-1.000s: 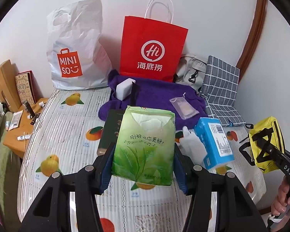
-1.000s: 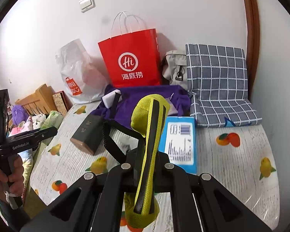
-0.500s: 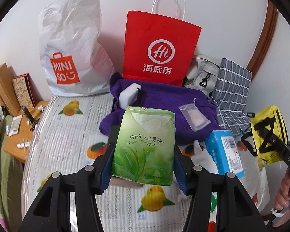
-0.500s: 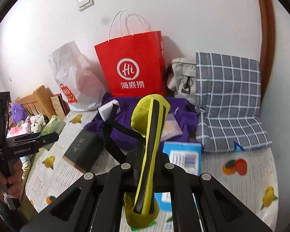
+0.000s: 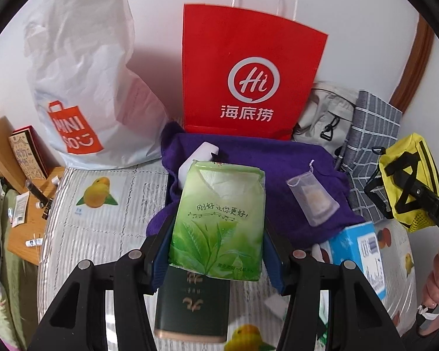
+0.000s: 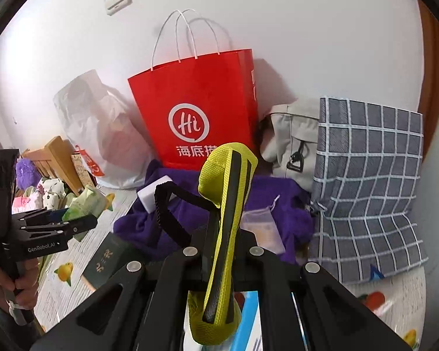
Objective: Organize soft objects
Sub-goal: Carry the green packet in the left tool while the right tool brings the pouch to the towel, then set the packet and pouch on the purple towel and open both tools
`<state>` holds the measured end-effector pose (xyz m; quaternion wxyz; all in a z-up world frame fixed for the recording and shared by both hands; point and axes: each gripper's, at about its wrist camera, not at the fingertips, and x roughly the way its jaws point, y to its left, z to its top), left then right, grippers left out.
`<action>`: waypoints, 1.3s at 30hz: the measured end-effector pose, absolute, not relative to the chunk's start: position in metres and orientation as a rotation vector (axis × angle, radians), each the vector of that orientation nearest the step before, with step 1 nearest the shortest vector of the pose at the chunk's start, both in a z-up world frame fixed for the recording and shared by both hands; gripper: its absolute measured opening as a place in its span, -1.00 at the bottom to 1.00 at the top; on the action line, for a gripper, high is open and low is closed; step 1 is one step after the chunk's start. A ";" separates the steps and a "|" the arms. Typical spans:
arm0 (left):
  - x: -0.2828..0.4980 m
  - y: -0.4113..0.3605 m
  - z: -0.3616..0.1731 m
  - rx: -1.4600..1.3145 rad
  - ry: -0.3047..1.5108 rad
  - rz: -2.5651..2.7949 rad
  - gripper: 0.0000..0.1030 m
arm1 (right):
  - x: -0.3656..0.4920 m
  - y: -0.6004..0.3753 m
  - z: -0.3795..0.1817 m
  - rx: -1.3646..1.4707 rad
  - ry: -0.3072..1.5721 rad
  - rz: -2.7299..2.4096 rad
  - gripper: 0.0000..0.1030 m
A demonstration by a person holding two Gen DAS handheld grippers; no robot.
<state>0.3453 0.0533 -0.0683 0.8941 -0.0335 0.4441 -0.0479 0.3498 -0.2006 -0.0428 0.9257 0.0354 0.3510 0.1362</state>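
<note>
Red paper bag (image 5: 250, 67) stood open-topped against the wall, the likeliest place to drop things. The left gripper (image 5: 216, 234) clamped the green tissue pack (image 5: 219, 219) above the bed, the right gripper (image 6: 222, 245) pinched the yellow mesh pouch (image 6: 224, 234); both should lift clear over the rim before letting go.

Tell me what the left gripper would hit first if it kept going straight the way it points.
Probably the purple cloth lying ahead of the left gripper and its green tissue pack, then the red paper bag; depth is uncertain.

Both grippers are made of matte black plastic with round silver screws. Blue pads are fitted inside the left gripper (image 5: 216, 251). "GenRobot.AI" is printed in white on its side. Bare skin is seen on the hands (image 6: 13, 285).
</note>
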 end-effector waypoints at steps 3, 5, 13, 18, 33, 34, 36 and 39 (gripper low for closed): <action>0.361 0.051 -0.076 -0.081 0.939 -0.102 0.02 | 0.366 -0.199 -0.047 0.080 0.731 0.288 -0.89; 0.369 0.050 -0.080 -0.087 0.947 -0.106 0.02 | 0.380 -0.198 -0.050 0.101 0.747 0.300 -0.89; 0.402 0.051 -0.108 -0.123 1.006 -0.113 0.02 | 0.419 -0.187 -0.088 0.120 0.839 0.329 -0.88; 0.417 0.048 -0.117 -0.100 1.013 -0.116 0.02 | 0.436 -0.186 -0.115 0.124 0.912 0.338 -0.88; 0.437 0.047 -0.153 -0.116 1.102 -0.149 0.02 | 0.454 -0.158 -0.172 0.136 1.069 0.430 -0.83; 0.438 0.046 -0.155 -0.114 1.106 -0.152 0.02 | 0.455 -0.160 -0.175 0.146 1.078 0.421 -0.82; 0.438 0.044 -0.158 -0.106 1.111 -0.149 0.02 | 0.457 -0.160 -0.180 0.145 1.086 0.409 -0.82; 0.439 0.042 -0.161 -0.110 1.124 -0.153 0.02 | 0.457 -0.161 -0.184 0.120 1.092 0.384 -0.81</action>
